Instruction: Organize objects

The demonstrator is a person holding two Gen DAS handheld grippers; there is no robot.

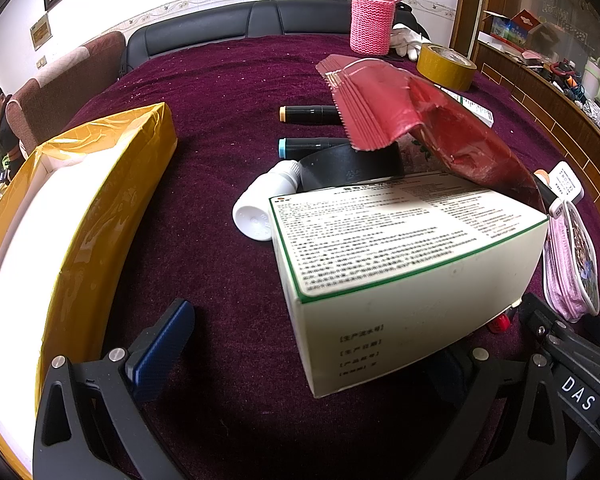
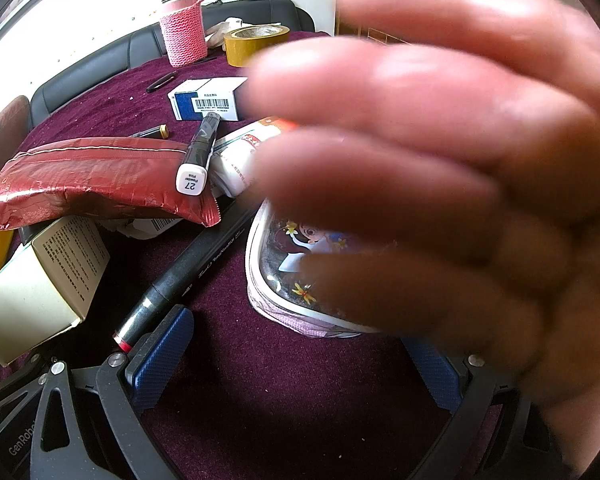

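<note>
My left gripper (image 1: 300,344) is spread wide, nothing in it, its blue finger (image 1: 162,346) low over the maroon cloth (image 1: 220,80). The white carton (image 1: 404,264) sits right between the jaws, tilted, printed face up; I can't tell if the far pad touches it. On my left is the yellow box (image 1: 112,184), open, white inside. Behind the carton: a white bottle (image 1: 266,204) on its side, a black tape roll (image 1: 352,166), two markers (image 1: 310,114), and a red foil bag (image 1: 420,120) draped over the pile. Pink-sleeved flask (image 1: 372,16) and yellow tape (image 1: 446,66) stand at the far edge.

My right gripper (image 2: 296,360) is also released and empty. A blurred bare hand (image 2: 460,160) fills the right of that view, over the cartoon pouch (image 2: 292,264). A long black marker (image 2: 188,268) lies beside my left pad, its red end near it. Marker "27" (image 2: 198,152) rests on the foil bag.
</note>
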